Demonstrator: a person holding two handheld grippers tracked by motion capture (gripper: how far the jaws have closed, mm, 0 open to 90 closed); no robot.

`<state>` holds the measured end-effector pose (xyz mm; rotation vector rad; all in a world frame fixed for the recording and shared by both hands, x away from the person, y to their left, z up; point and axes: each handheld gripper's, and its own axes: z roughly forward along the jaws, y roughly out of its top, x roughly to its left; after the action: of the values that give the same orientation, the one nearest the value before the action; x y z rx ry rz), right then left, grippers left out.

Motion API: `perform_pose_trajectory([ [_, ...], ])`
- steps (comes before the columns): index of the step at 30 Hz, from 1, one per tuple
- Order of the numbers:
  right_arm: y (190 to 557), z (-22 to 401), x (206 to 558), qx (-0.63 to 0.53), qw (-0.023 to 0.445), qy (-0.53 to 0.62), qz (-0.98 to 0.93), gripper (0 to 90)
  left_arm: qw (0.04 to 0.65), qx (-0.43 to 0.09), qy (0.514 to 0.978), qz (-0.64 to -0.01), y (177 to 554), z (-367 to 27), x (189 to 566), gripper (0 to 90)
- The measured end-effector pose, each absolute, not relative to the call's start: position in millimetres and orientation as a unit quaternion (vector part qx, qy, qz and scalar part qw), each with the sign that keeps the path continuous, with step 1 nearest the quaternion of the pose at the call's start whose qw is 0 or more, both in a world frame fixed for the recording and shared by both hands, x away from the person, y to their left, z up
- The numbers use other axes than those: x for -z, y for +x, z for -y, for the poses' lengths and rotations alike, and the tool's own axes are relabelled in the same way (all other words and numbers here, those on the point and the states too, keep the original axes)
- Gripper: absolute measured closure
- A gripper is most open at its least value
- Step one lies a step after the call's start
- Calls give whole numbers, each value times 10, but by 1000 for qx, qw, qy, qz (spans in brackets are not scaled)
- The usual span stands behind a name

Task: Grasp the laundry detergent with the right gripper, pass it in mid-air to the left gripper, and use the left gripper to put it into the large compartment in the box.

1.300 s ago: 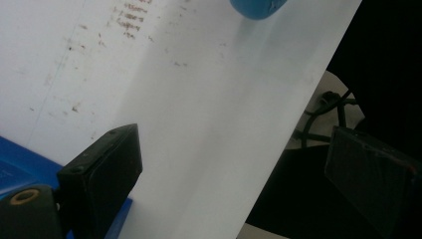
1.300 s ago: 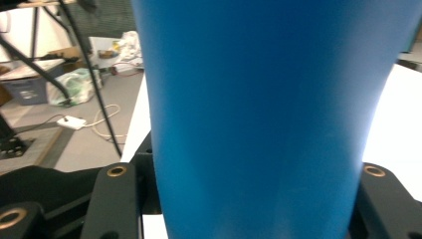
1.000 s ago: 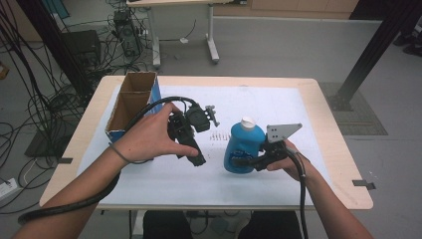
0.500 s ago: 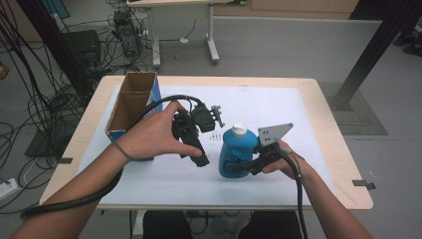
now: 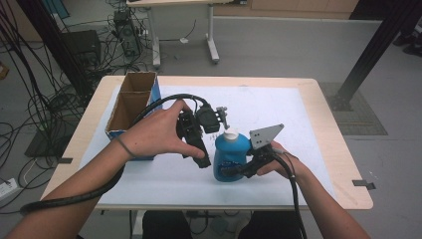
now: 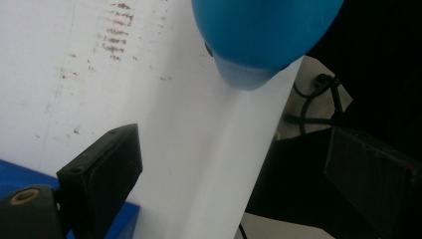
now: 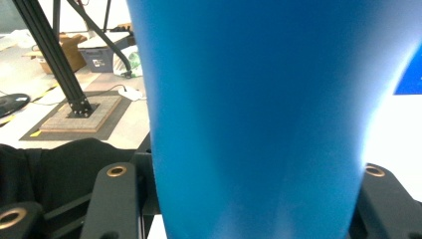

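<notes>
Right tool (image 5: 238,172) clamps a blue bottle; left tool (image 6: 239,189) gapes wide beside it.

Both black jaws of the right tool press the smooth, rounded sides of the blue plastic bottle (image 5: 229,158) low on its body, seen up close in the right gripper view (image 7: 259,114), and the bottle stands upright near the middle of the desk (image 5: 328,144) with its white cap (image 5: 230,133) on top. Jaws of the left tool stand far apart with nothing between them, their flat dark pads hanging over the white sheet (image 5: 278,107) that covers the desk, and the bottle's curved blue base (image 6: 259,45) sits just beyond them. At the desk's left edge stands an open, blue-sided cardboard box (image 5: 130,107), split into two compartments that look empty.
</notes>
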<state>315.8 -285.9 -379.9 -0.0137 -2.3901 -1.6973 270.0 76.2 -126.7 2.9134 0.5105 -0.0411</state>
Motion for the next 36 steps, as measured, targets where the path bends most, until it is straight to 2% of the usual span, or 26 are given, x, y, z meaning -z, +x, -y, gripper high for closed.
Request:
perform_pose_trajectory([
  [36,3206,2485,3735,552,109,37,826,421,58,20,988,-143,2747,-362,1280,81],
])
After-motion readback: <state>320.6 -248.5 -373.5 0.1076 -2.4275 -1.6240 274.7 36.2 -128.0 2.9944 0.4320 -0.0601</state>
